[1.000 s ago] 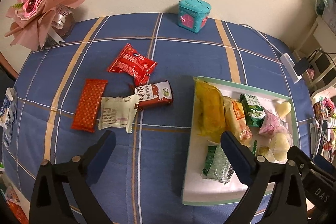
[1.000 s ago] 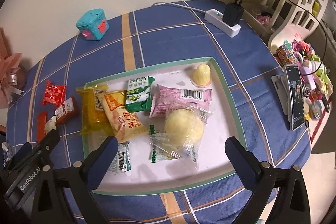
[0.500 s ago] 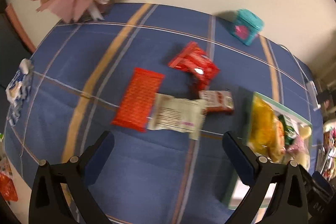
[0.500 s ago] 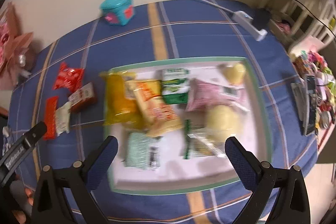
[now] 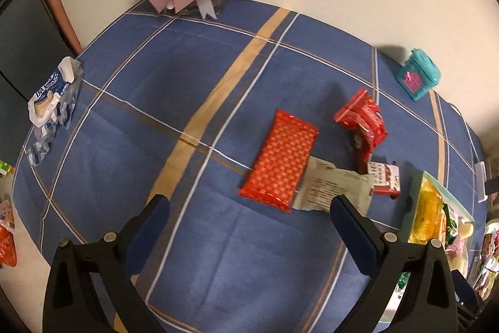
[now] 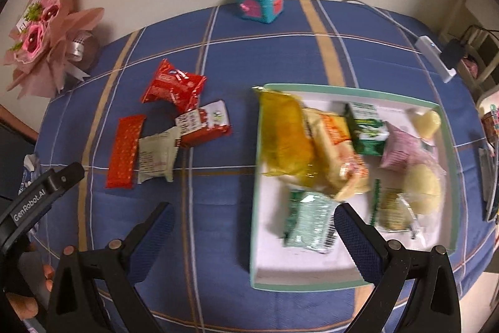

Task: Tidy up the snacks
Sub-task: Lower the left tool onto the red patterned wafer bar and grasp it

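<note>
Blue plaid tablecloth (image 5: 218,255), both tongs (image 5: 249,213) (image 6: 254,216) wide, empty

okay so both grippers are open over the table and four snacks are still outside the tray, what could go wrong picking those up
1. The flat red patterned wrapper overlaps the white printed packet, which touches the small red-and-white carton; closing the left gripper on one may drag its neighbours.

2. The green-rimmed white tray already looks crowded, so added packets could slide over its low rim.

3. The crumpled glossy red bag may slip from the fingers.
</note>
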`<action>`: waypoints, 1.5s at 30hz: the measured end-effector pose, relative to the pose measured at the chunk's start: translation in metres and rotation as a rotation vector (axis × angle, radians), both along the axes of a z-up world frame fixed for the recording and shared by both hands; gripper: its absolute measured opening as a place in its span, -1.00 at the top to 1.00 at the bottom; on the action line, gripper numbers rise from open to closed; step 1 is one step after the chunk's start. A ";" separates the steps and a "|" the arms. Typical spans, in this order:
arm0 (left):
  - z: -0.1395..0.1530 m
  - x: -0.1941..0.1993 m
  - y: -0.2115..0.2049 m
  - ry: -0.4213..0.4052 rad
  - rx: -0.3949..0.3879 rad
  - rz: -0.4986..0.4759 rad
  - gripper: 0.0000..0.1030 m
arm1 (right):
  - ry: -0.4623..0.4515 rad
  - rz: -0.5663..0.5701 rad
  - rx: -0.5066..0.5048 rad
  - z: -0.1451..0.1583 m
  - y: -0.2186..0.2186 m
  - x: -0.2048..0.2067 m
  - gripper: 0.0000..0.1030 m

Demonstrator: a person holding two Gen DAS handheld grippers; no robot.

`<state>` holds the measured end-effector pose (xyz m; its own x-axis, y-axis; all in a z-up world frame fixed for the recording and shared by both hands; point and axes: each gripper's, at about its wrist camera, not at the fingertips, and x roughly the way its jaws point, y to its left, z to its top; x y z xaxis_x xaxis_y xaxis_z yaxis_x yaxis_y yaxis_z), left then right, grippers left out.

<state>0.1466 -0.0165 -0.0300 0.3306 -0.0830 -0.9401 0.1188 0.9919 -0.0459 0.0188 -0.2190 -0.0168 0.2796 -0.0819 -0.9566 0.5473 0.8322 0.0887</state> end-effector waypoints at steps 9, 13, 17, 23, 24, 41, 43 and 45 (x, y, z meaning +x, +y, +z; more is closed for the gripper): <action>-0.028 0.016 0.005 0.065 0.024 0.015 -0.98 | 0.015 0.051 -0.011 -0.023 0.016 0.027 -1.00; -0.033 0.021 0.002 0.052 0.024 0.017 -0.99 | 0.019 0.074 -0.008 -0.032 0.022 0.039 -1.00; -0.036 0.026 0.002 0.051 0.022 0.021 -0.99 | 0.007 0.105 -0.010 -0.038 0.030 0.051 -1.00; -0.042 0.036 0.007 0.043 0.024 0.039 -0.99 | -0.004 0.147 -0.023 -0.044 0.043 0.067 -1.00; -0.043 0.037 0.007 0.043 0.023 0.042 -0.99 | -0.004 0.149 -0.023 -0.045 0.044 0.069 -1.00; -0.058 0.053 0.012 0.046 0.013 0.087 -0.99 | -0.032 0.081 -0.082 -0.056 0.034 0.104 -1.00; -0.060 0.056 0.015 0.042 0.011 0.099 -0.99 | -0.027 0.091 -0.079 -0.060 0.037 0.109 -1.00; -0.062 0.059 0.021 0.042 0.009 0.120 -0.99 | -0.030 0.112 -0.067 -0.064 0.042 0.112 -1.00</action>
